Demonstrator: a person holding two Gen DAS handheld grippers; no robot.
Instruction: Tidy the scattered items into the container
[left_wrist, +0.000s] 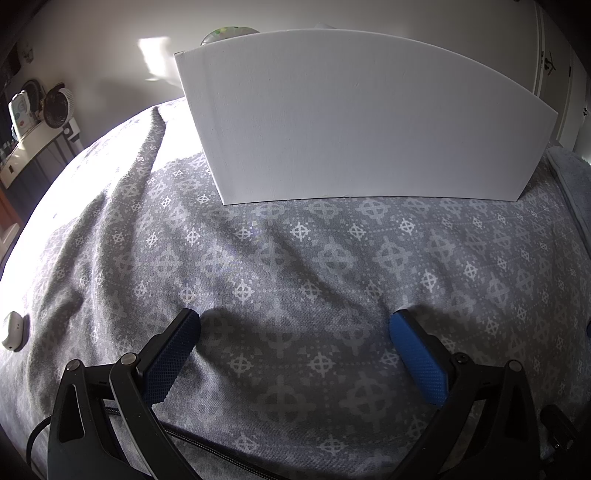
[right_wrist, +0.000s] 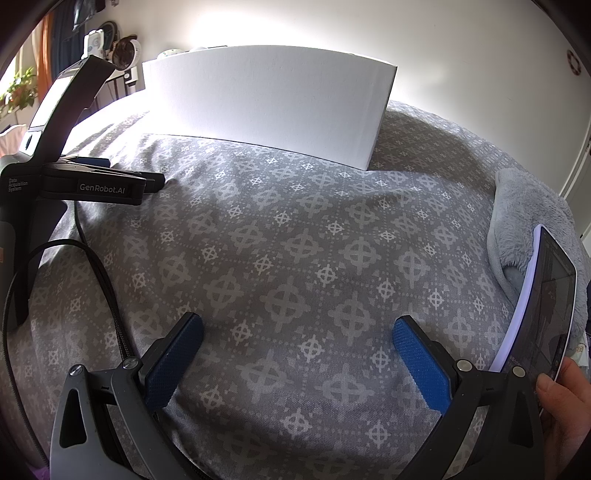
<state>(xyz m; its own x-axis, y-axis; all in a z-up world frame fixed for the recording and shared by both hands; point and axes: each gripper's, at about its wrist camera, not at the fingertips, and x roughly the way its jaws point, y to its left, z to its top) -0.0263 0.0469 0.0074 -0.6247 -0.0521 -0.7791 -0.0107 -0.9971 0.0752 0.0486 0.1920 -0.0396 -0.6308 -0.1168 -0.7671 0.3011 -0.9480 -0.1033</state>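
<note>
**Both hand-held grippers wide open in front of the white box**

The white box (left_wrist: 354, 118) stands upright on the bed, on the grey patterned bedspread (left_wrist: 295, 258), and it's the landmark here. In front of it, the left hand-held gripper (left_wrist: 295, 332) hovers low over the fabric, blue pads spread wide, nothing between them. Same story for the right hand-held gripper (right_wrist: 297, 334): pads far apart, empty, facing the box's near right corner. In the right wrist view, the left tool's black body sits off the box's left front, a black cable (right_wrist: 99, 273) trailing from it. Far to the left of the box, at the bedspread's edge, lies a small white item (left_wrist: 13, 330), too small to identify. To the right of the box sits a fluffy grey blanket (right_wrist: 524, 221). Nearer the camera, a hand (right_wrist: 565, 398) holds up a phone (right_wrist: 546, 302).
</note>
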